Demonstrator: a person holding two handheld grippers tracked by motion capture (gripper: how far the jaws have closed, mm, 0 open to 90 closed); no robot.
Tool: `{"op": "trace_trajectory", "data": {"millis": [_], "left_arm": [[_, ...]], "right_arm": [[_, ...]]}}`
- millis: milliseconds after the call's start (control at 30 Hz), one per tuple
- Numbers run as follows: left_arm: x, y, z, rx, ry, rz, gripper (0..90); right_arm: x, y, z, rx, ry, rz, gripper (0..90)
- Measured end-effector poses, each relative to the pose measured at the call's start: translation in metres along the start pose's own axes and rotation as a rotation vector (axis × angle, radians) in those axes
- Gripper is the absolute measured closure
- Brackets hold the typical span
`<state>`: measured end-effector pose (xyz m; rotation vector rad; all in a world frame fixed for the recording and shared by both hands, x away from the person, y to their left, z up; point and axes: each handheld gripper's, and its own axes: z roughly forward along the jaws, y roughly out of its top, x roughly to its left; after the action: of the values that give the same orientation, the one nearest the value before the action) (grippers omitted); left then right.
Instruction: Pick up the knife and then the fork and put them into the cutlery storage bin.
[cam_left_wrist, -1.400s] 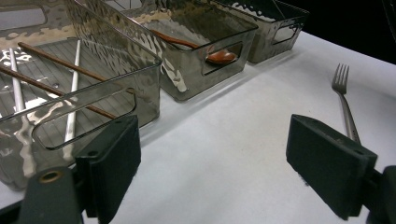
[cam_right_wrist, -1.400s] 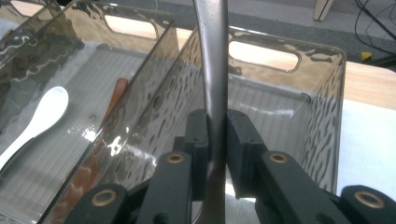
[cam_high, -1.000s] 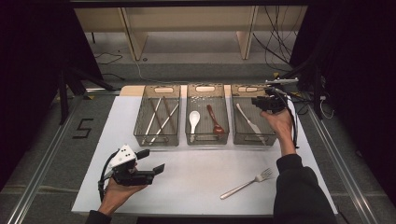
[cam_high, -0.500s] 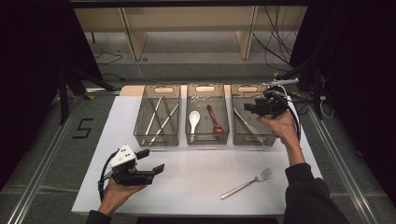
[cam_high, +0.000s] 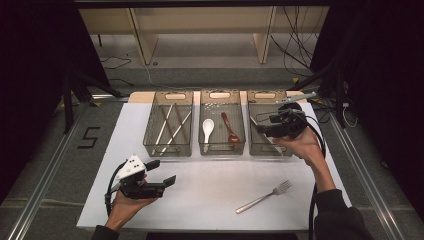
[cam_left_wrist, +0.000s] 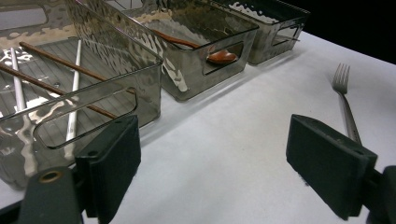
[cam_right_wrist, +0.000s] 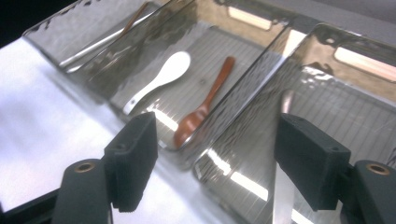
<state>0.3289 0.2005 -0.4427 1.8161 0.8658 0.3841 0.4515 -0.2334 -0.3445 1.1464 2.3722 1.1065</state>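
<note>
Clear ribbed plastic makes up the three bins at the far side of your white table (cam_high: 210, 200), and your right gripper (cam_high: 261, 129) hovers over the right bin (cam_high: 260, 147) at about 2 o'clock from the table's middle. Your right hand (cam_high: 302, 145) cups it from below and behind, palm turned up, forearm running back toward 5 o'clock, so the tool points level toward 9 o'clock across the bins. Its jaws have just been opening and now stand spread wide with nothing pinched between them. In the right gripper view a silver knife (cam_right_wrist: 282, 186) lies on the floor of that bin, under and just inside the right-hand jaw, its blade running toward the bottom edge. Whether the jaw touches it, you cannot tell.

Beyond the jaws the middle bin (cam_high: 222, 147) holds a white spoon (cam_right_wrist: 159, 79) and a brown wooden spoon (cam_right_wrist: 205, 105), lying side by side. The left bin (cam_high: 167, 150) holds chopsticks (cam_high: 170, 127).

Your left gripper (cam_high: 165, 172) sits low at 7 o'clock, near the table's front edge, cradled in your left hand (cam_high: 125, 207) and aimed toward 2 o'clock. Its jaws are spread wide and empty. A metal fork (cam_high: 265, 196) lies alone on the table at 5 o'clock, tines pointing toward 2 o'clock, well apart from both tools.
</note>
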Motion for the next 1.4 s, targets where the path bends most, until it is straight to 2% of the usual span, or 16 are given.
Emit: {"op": "trace_trajectory", "data": {"millis": [333, 533, 867, 1067, 1400], "left_arm": [[0.0, 0.0, 0.0, 0.001, 0.002, -0.001, 17.6], [0.0, 0.0, 0.0, 0.0, 0.002, 0.001, 17.6], [0.0, 0.0, 0.0, 0.001, 0.003, 0.002, 17.6], [-0.001, 0.0, 0.0, 0.007, 0.001, 0.007, 17.6], [-0.001, 0.0, 0.0, 0.004, 0.002, 0.006, 17.6]], "right_arm": [[0.033, -0.022, -0.008, 0.077, 0.083, -0.125, 25.8], [0.046, -0.035, -0.008, 0.135, 0.122, -0.191, 24.4], [0.068, -0.067, -0.001, 0.291, 0.152, -0.313, 22.8], [0.073, -0.086, 0.008, 0.38, 0.154, -0.356, 23.9], [0.076, -0.102, 0.018, 0.419, 0.152, -0.382, 24.6]]}}
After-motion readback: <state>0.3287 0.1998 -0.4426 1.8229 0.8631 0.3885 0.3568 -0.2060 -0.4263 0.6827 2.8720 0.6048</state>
